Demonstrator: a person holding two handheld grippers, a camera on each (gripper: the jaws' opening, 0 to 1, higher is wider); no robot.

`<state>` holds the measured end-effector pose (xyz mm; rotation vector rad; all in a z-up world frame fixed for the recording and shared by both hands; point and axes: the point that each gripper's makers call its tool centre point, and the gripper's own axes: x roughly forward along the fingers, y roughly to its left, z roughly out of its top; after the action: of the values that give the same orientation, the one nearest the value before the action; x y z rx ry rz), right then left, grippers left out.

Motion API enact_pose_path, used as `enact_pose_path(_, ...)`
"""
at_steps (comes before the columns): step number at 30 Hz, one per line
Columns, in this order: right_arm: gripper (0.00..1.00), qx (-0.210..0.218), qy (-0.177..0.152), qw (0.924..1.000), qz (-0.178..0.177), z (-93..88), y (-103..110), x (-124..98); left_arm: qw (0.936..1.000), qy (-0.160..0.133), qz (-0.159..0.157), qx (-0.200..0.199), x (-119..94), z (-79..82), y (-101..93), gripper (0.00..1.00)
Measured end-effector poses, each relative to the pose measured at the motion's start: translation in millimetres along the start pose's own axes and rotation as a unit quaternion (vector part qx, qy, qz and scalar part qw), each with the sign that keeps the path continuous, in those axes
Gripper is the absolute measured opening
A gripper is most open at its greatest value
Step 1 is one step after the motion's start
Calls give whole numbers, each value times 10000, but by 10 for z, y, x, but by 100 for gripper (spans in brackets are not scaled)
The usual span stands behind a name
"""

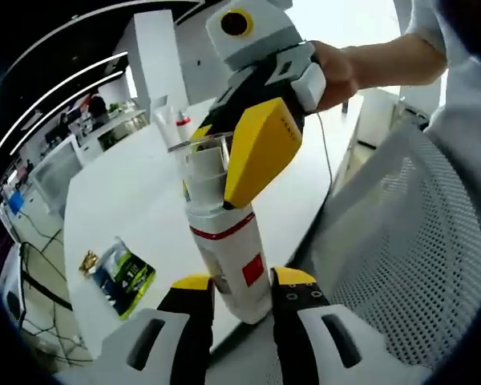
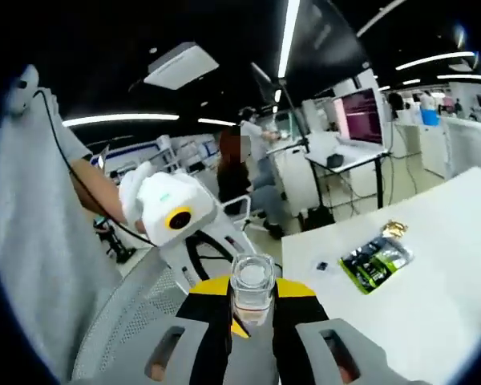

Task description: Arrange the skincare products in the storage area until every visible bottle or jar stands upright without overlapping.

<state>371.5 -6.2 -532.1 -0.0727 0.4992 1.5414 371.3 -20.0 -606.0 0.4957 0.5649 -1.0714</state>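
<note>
Bracing the white pump bottle (image 1: 228, 261) between our left gripper (image 1: 242, 282) jaws above the table (image 1: 136, 200), we clamped our right gripper (image 2: 252, 309) on its clear cap (image 2: 252, 287), presumably to seat it.

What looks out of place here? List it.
The white bottle is held off the white table between both hand-held grippers, its clear cap clamped in the right hand-held gripper. A green sachet lies flat near the table edge.

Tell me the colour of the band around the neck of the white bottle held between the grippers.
Red. The band circles the white bottle just below its clear cap; the left gripper view shows it best.
</note>
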Motion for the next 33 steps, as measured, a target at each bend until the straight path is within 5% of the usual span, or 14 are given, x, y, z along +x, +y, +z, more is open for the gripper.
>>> enact_pose_path(4, 11, -168, -4, 9998, 97, 55, -5, 16, 9999, -56, 69, 93, -28, 26, 9, 26)
enact_pose_path(10, 12, -100, -126, 9999, -39, 102, -41, 47, 9987, -5, 344, -387, -84, -12, 138, 23)
enact_pose_path(14, 13, 513, -238, 9976, -388, 83, -112, 87, 9969, 86, 473, -625, -95, -52, 186, 22)
enact_pose_path(20, 18, 1206, -551, 9851, -1098, 20, -297, 94, 9945, 101, 593, -859, -102, -64, 240, 21)
enact_pose_path(26, 17, 1718, -1031, 9700, -1379, 53, -347, 136, 9918, 118, 751, -1025, -124, -87, 301, 21)
enact_pose_path(33, 17, 2103, -1073, 9593, -1549, -32, -394, 267, 9880, 50, 1019, -1162, -164, -79, 419, 21)
